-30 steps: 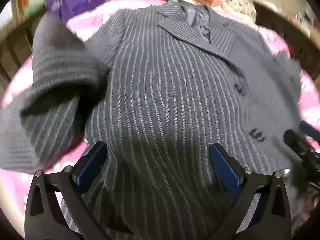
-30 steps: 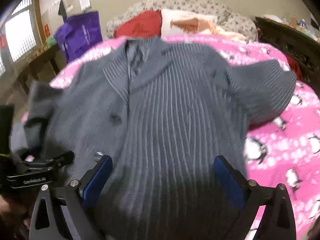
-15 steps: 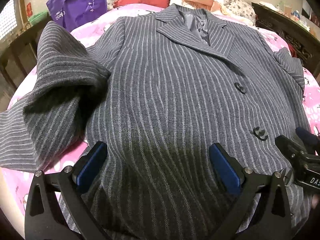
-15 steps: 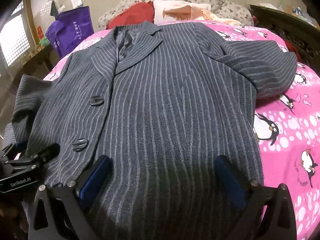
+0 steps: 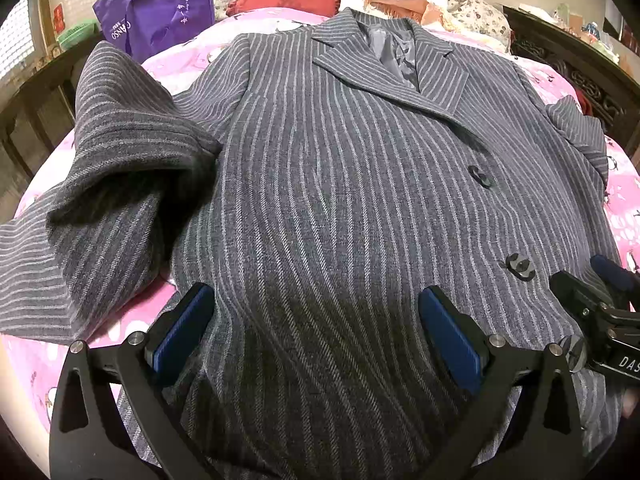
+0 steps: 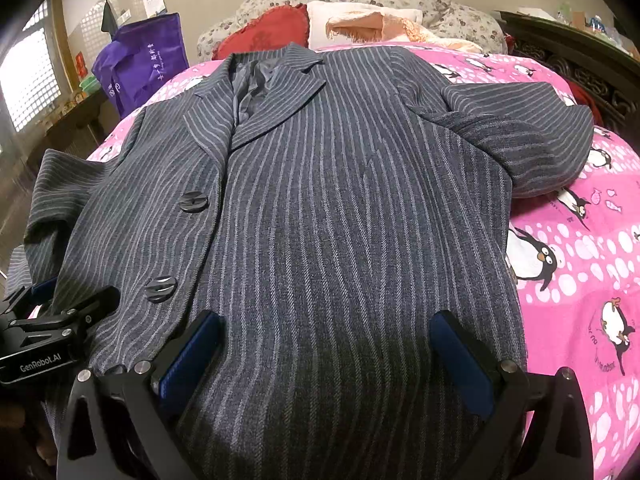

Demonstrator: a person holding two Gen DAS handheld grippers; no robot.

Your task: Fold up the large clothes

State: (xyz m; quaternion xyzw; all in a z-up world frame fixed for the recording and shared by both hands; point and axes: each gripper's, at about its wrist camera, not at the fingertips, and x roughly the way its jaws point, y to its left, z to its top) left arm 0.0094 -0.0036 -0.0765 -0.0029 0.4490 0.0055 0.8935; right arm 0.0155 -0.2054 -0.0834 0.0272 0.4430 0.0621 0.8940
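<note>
A grey pinstriped jacket [image 5: 340, 200] lies face up on a pink penguin bedspread [image 6: 580, 280], collar at the far end; it fills the right wrist view too [image 6: 340, 220]. Its left sleeve [image 5: 112, 184] is bunched and folded beside the body. Its right sleeve [image 6: 520, 136] lies folded across the bedspread. My left gripper [image 5: 316, 320] is open, its blue pads astride the hem near the jacket's left side. My right gripper [image 6: 326, 344] is open over the hem on the right side. Each gripper shows at the edge of the other's view, the right gripper [image 5: 600, 300] and the left gripper [image 6: 60, 312].
A purple bag [image 5: 160, 12] stands at the bed's far left. A red cushion [image 6: 268, 28] and a peach blanket [image 6: 372, 24] lie at the head of the bed. Dark carved wooden furniture [image 6: 580, 64] runs along the right side.
Both grippers have lowered and settled toward the jacket's hem; the blur of a second ago is gone. The jacket now lies flat and still. Both jaws stay open.
</note>
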